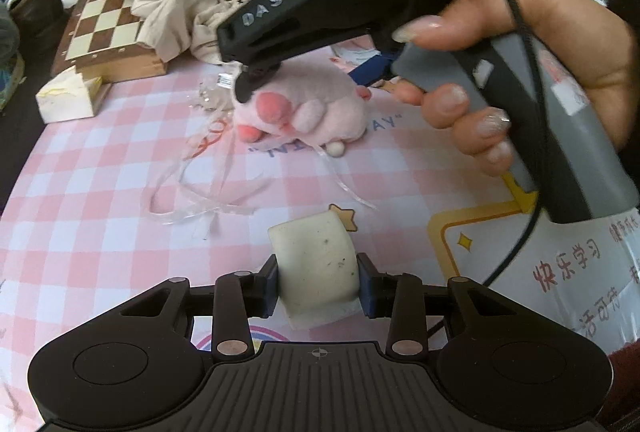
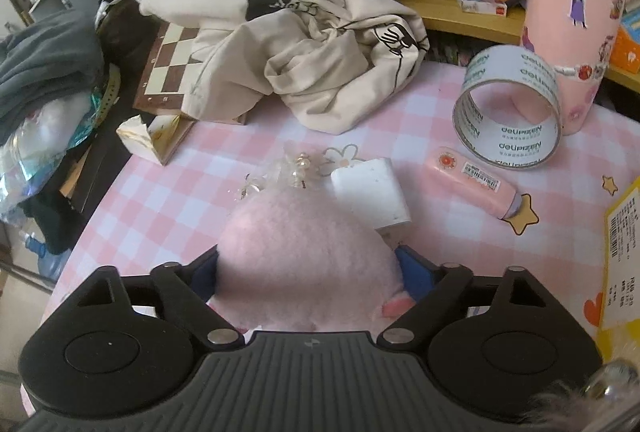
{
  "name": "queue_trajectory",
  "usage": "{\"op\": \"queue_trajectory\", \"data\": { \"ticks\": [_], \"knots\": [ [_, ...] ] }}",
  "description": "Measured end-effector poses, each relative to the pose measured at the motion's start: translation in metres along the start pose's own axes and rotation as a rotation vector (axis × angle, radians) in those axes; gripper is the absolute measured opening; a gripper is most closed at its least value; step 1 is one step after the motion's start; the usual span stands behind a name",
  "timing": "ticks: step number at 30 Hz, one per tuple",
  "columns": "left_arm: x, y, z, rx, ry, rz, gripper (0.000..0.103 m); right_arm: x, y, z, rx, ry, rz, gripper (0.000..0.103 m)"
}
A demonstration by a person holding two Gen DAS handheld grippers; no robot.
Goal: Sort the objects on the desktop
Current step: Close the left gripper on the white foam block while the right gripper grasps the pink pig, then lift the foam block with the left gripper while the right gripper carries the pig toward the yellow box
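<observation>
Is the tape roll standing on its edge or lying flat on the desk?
On its edge. The right wrist view looks straight through the open centre of the tape roll, whose curved rim rests on the desk beside the pink tube.

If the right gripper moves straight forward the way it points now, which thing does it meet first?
The right gripper is already shut on the pink plush toy. Beyond it, the beaded hair clip and white block come first, probably; depth is unclear.

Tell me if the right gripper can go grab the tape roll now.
Probably not yet: the right gripper is closed on the pink plush toy, so its fingers are full. The tape roll itself stands unobstructed on the checked mat, ahead and right.
</observation>
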State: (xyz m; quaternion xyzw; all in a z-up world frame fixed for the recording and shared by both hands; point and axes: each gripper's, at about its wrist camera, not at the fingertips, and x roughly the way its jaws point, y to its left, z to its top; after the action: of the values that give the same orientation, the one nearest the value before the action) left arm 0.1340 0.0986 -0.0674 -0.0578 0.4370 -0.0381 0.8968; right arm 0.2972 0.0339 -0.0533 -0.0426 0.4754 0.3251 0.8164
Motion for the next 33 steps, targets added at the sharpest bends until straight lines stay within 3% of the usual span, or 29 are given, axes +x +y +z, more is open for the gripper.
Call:
{"op": "queue_trajectory", "data": {
  "ticks": [16,33],
  "knots": [
    [-0.031,0.0,-0.006,-0.012,-0.062,0.004,0.036,-0.08,0.0,-0.031,0.03,-0.094,0.013,0.083],
    [-0.082,0.013,-0.027,-0.005,-0.14,0.034,0.035,-0.125,0.002,-0.113,0.076,-0.071,-0.046,0.083]
  ]
}}
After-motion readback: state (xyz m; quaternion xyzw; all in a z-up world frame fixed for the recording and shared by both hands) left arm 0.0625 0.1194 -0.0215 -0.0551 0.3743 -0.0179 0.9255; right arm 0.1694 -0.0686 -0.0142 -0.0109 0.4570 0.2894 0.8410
